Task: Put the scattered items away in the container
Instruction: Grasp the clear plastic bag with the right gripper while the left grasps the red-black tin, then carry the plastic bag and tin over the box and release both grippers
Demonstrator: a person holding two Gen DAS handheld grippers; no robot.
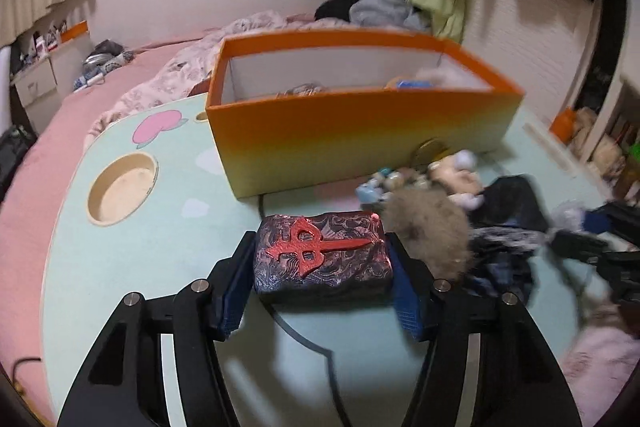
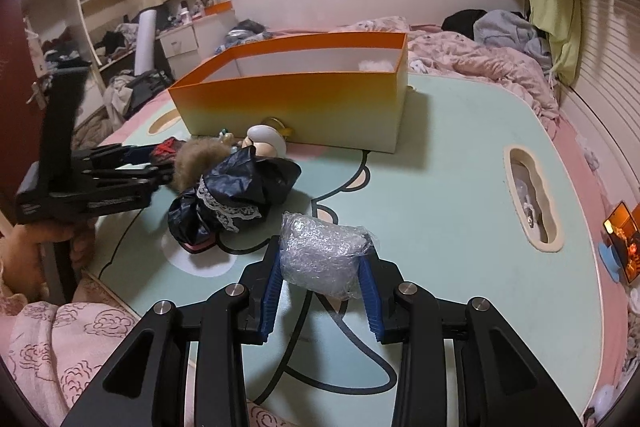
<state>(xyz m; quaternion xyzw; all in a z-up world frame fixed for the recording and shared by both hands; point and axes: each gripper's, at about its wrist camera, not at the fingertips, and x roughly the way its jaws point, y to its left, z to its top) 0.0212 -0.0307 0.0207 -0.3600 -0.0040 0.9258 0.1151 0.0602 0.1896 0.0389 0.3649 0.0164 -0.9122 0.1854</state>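
My left gripper (image 1: 320, 247) is shut on a dark carved block (image 1: 316, 267) with a red emblem, its blue pads against both short sides. The orange box (image 1: 360, 131) stands just beyond it on the mint table (image 1: 140, 247), with a few items inside. To the right lie a brown fur ball (image 1: 428, 227), a small plush doll (image 1: 456, 175) and a black lace cloth (image 1: 508, 203). My right gripper (image 2: 323, 247) is shut on a bubble-wrap bundle (image 2: 320, 259) near the table's front. The right wrist view shows the left gripper (image 2: 164, 167) at the pile, left of the box (image 2: 288, 107).
A round cup hole (image 1: 122, 189) sits at the table's left and a long slot (image 2: 530, 203) at its right. A gold ring (image 2: 276, 123) leans against the box front. Pink bedding surrounds the table. A lit phone (image 2: 622, 247) stands at the right edge.
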